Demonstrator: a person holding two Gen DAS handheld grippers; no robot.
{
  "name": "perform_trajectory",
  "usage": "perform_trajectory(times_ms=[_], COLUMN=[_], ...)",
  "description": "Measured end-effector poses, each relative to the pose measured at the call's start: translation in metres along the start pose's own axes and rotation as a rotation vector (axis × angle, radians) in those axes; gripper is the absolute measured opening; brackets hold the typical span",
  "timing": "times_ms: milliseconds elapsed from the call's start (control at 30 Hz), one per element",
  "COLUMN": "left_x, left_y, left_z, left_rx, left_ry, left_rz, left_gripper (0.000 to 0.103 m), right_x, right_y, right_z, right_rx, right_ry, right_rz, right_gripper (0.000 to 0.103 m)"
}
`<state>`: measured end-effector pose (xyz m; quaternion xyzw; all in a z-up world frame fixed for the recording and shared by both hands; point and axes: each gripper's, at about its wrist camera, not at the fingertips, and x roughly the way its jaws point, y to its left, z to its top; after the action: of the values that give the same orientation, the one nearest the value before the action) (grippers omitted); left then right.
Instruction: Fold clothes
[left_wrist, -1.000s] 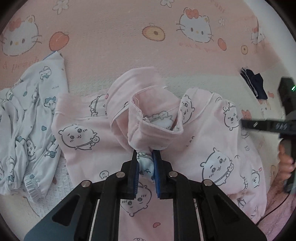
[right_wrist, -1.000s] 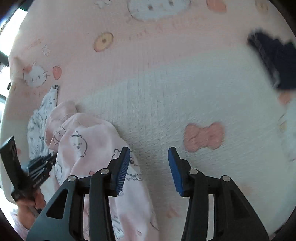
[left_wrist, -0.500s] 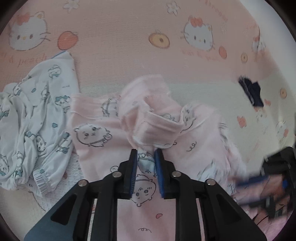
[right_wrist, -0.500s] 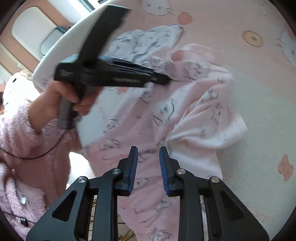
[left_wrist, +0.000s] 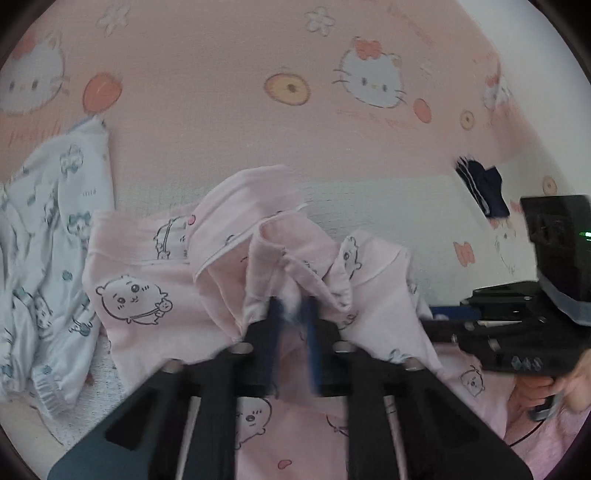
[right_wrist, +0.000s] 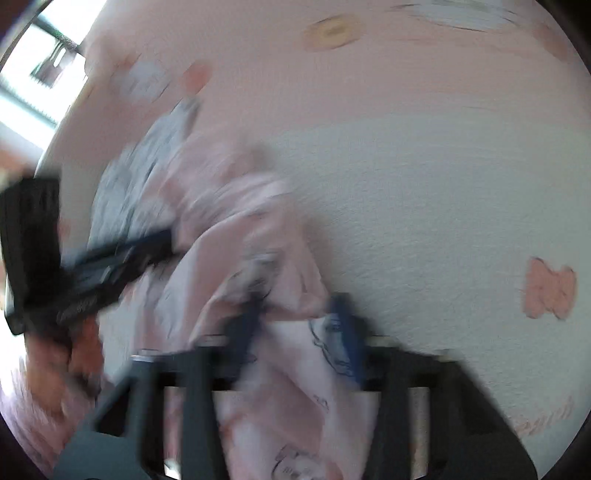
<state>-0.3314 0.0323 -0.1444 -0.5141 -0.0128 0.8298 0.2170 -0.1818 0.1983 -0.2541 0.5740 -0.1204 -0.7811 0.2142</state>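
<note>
A pink pyjama garment (left_wrist: 140, 295) with cartoon animal prints lies crumpled on the bed, its middle bunched into a raised fold. My left gripper (left_wrist: 291, 314) sits at that fold, its jaws closing with a tuft of the cloth pinched between the blue pads. The right wrist view is blurred. It shows my right gripper (right_wrist: 297, 317) with its jaws closing on the garment's (right_wrist: 258, 229) right edge, cloth filling the gap. From the left wrist view, the right gripper (left_wrist: 432, 323) reaches in at the garment's right side.
A white pyjama piece (left_wrist: 48, 240) with blue prints lies crumpled to the left. A small dark navy item (left_wrist: 484, 188) rests far right on the pink cartoon-cat sheet (left_wrist: 221, 110). A person's hand (left_wrist: 543, 384) in a pink fuzzy sleeve (right_wrist: 37, 406) holds each tool.
My right gripper swung from bare sheet onto the pink garment's edge and its jaws narrowed around the cloth. My left gripper stayed at the bunched fold, which has risen slightly.
</note>
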Motion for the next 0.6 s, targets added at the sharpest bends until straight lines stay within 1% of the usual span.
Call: perform_trajectory(times_ms=[33, 133, 167, 200, 300, 333, 400, 433, 467, 500, 533, 567, 600], left_x=[-0.002, -0.027, -0.033, -0.039, -0.031, -0.021, -0.01, -0.013, -0.016, -0.02, -0.024, -0.027, -0.029], left_y=[-0.003, -0.004, -0.006, -0.008, 0.001, 0.01, 0.021, 0.022, 0.022, 0.021, 0.02, 0.021, 0.022], left_z=[0.001, 0.003, 0.0, -0.002, -0.024, -0.032, -0.035, -0.032, -0.029, -0.027, -0.024, -0.023, -0.022], left_rx=[0.006, -0.022, 0.011, 0.045, 0.143, 0.123, 0.072, 0.067, 0.062, 0.07, 0.077, 0.078, 0.079], left_ry=[-0.008, -0.039, -0.019, 0.003, 0.127, 0.191, 0.238, 0.223, 0.207, 0.187, 0.168, 0.156, 0.145], left_rz=[0.004, -0.05, -0.033, -0.015, 0.147, 0.182, 0.205, 0.195, 0.184, 0.172, 0.159, 0.14, 0.121], left_gripper=[0.01, 0.009, 0.009, 0.009, 0.009, 0.009, 0.01, 0.01, 0.011, 0.012, 0.019, 0.033, 0.041], right_x=[-0.007, -0.047, -0.055, -0.051, -0.03, -0.023, -0.004, -0.008, -0.013, -0.024, -0.028, -0.03, -0.032], right_y=[0.014, 0.062, 0.074, 0.076, 0.076, 0.076, 0.063, 0.06, 0.058, 0.057, 0.057, 0.058, 0.058], right_z=[-0.002, -0.015, -0.021, -0.028, -0.051, -0.058, -0.06, -0.056, -0.051, -0.046, -0.04, -0.035, -0.029], right_rx=[-0.06, -0.249, -0.308, -0.324, -0.339, -0.344, -0.27, -0.243, -0.22, -0.211, -0.192, -0.17, -0.148], right_ry=[-0.005, -0.104, -0.116, -0.074, 0.086, 0.139, 0.235, 0.225, 0.206, 0.163, 0.121, 0.08, 0.039], right_rz=[-0.018, -0.133, -0.106, -0.095, -0.083, -0.079, -0.081, -0.073, -0.065, -0.062, -0.047, -0.029, -0.01], right_gripper=[0.012, 0.011, 0.012, 0.012, 0.013, 0.013, 0.015, 0.021, 0.032, 0.037, 0.045, 0.048, 0.05])
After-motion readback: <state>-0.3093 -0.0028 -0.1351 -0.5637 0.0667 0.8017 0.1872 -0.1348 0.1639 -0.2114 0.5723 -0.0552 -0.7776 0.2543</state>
